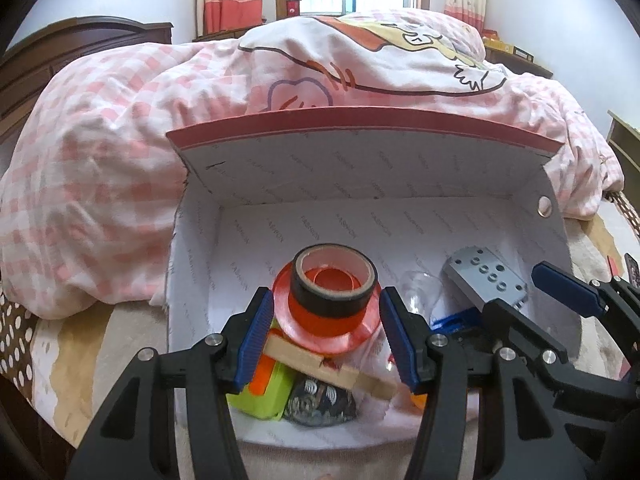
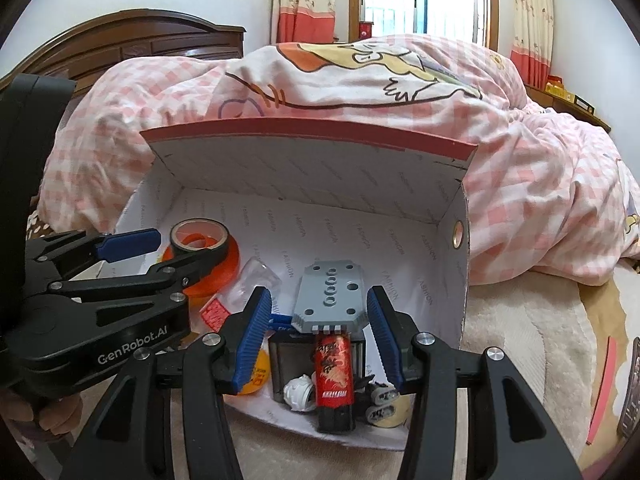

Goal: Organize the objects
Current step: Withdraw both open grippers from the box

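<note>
A white cardboard box (image 1: 280,184) with a raised red-edged lid lies on the bed and holds several objects. My left gripper (image 1: 326,340) is open, its fingers either side of a black tape roll (image 1: 334,284) that sits on an orange tape roll (image 1: 320,328). Under them lie a wooden stick (image 1: 320,364), a green and orange block (image 1: 266,394) and a dark patterned pouch (image 1: 320,404). My right gripper (image 2: 316,340) is open, its fingers either side of a grey perforated block (image 2: 330,298) and a red printed pack (image 2: 334,368). The box also shows in the right wrist view (image 2: 400,220).
A pink checked quilt (image 1: 100,200) is heaped behind and beside the box. A dark wooden headboard (image 2: 120,44) stands at the left. A cream blanket (image 2: 520,340) covers the bed right of the box, with a red strip (image 2: 602,384) on it. A window and curtains are at the back.
</note>
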Action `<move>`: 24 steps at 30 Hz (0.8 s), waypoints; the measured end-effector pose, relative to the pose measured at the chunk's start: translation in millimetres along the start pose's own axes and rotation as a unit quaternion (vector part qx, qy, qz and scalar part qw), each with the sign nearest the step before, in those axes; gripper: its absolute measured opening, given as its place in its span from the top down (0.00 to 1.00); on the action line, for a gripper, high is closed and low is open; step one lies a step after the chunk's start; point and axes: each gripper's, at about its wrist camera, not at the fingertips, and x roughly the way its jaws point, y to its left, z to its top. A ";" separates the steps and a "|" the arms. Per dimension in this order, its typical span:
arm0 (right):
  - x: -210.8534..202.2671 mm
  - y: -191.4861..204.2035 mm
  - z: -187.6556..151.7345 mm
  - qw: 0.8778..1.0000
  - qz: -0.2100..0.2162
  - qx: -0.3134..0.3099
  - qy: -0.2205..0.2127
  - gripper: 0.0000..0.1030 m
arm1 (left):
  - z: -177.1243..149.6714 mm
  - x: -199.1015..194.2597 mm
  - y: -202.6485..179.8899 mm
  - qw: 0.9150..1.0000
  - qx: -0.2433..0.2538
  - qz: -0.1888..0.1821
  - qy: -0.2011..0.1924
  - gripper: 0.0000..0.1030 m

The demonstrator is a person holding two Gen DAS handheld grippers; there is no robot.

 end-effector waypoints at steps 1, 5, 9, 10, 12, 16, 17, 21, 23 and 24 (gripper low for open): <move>-2.1 1.2 -0.3 1.000 0.001 0.000 -0.001 0.50 | -3.4 -5.2 3.9 1.000 0.000 -0.001 -0.001 0.46; -13.5 5.2 -3.1 1.000 0.006 0.001 -0.007 0.50 | -11.4 -20.1 7.1 1.000 -0.002 -0.003 -0.006 0.46; -27.9 9.9 -5.0 1.000 0.012 0.001 -0.016 0.50 | -17.2 -34.9 9.0 1.000 -0.004 -0.005 -0.014 0.46; -30.8 11.1 -5.8 1.000 0.014 0.001 -0.017 0.50 | -18.1 -37.7 10.3 1.000 -0.005 -0.005 -0.015 0.46; -37.6 13.1 -8.1 1.000 0.016 0.004 -0.018 0.46 | -22.1 -45.1 11.9 1.000 -0.007 -0.004 -0.015 0.46; -50.5 15.5 -15.6 0.999 0.027 0.013 -0.013 0.41 | -31.9 -57.2 12.5 1.000 -0.008 -0.002 -0.012 0.46; -55.0 16.8 -18.3 0.999 0.030 0.015 -0.011 0.41 | -36.1 -61.1 12.4 1.000 -0.008 -0.001 -0.011 0.46; -67.4 22.6 -28.9 1.000 0.026 0.016 -0.003 0.41 | -49.6 -70.0 9.9 1.000 -0.009 -0.003 -0.001 0.46; -71.8 23.7 -35.2 0.999 0.026 0.020 0.002 0.41 | -58.4 -75.1 9.0 1.000 -0.010 -0.005 0.004 0.46; -74.1 24.0 -38.9 0.999 0.027 0.022 0.005 0.41 | -61.4 -76.5 9.0 1.000 -0.010 -0.005 0.004 0.46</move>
